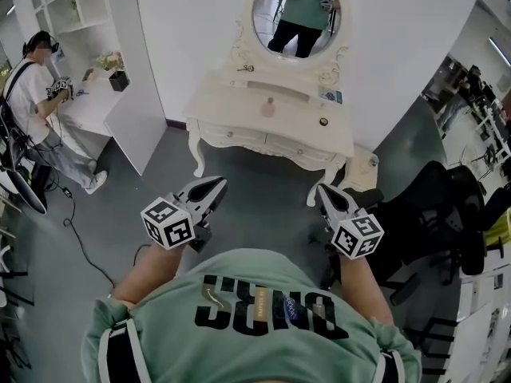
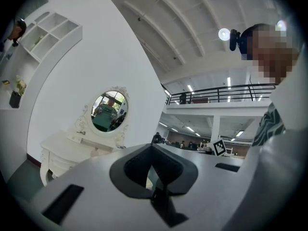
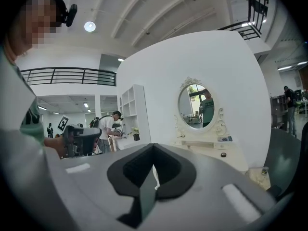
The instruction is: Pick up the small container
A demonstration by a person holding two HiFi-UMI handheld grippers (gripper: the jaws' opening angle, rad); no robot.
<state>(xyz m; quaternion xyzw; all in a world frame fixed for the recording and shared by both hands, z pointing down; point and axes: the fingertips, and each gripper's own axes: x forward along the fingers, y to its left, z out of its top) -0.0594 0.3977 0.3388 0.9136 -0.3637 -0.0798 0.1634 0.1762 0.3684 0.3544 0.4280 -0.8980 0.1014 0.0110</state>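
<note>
Both grippers hang above the grey floor (image 1: 255,214) in front of the cream dressing table (image 1: 263,144), apart from it and pointing toward it. The left gripper (image 1: 219,183) has its fingers (image 1: 205,191) pressed together with nothing between them. The right gripper (image 1: 322,190) is the same, its fingers (image 3: 166,170) meeting at a point and empty. The small container (image 1: 323,121), a dark round thing, sits on the dressing table's worktop (image 1: 231,102) toward the right front, below and right of the oval mirror (image 1: 295,10). A pinkish bottle-like item (image 1: 269,106) stands nearer the dressing table's middle. Left of the dressing table a person (image 1: 36,94) sits at a white shelf unit (image 1: 80,22). A black office chair (image 1: 431,214) stands to the right of the dressing table.
</note>
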